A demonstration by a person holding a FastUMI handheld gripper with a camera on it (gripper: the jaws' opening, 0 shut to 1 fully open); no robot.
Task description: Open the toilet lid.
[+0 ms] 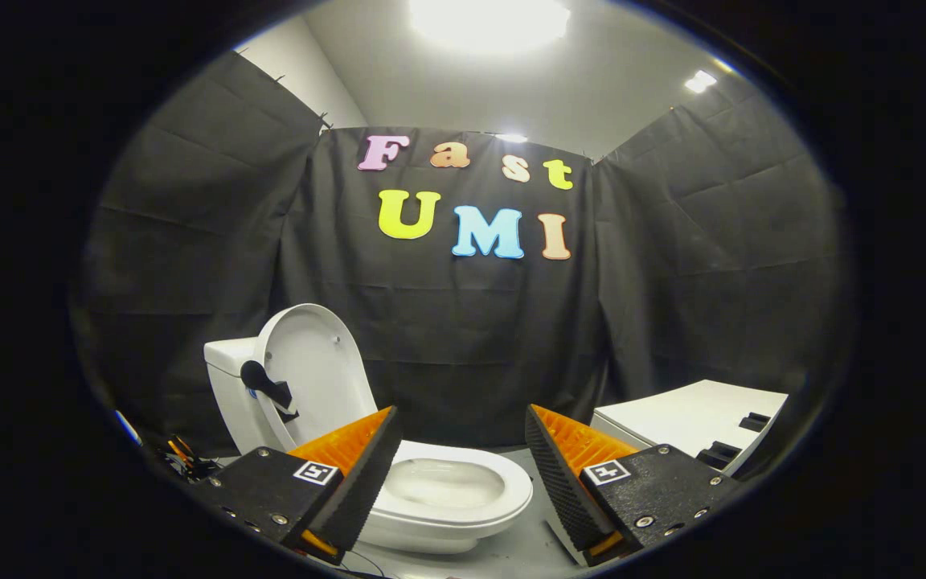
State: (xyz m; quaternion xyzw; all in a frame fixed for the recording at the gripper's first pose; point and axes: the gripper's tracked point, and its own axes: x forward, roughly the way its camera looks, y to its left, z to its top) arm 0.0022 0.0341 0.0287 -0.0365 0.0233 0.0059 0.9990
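Gripper (463, 434) with ribbed wedge fingers, screw-studded mounts, a square marker on each.

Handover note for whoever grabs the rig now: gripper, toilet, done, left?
Gripper: open, fingers spread wide, holding nothing, nothing between them but the bowl beyond.
Toilet: just ahead of the fingers, bowl showing between them. Lid stands upright, leaning back against the tank. A dark handle piece sits on the lid's left edge.
White cabinet stands beyond the right finger.
Done: lid looks fully open.
Left: probably nothing but backing the gripper away; check the lid stays up.
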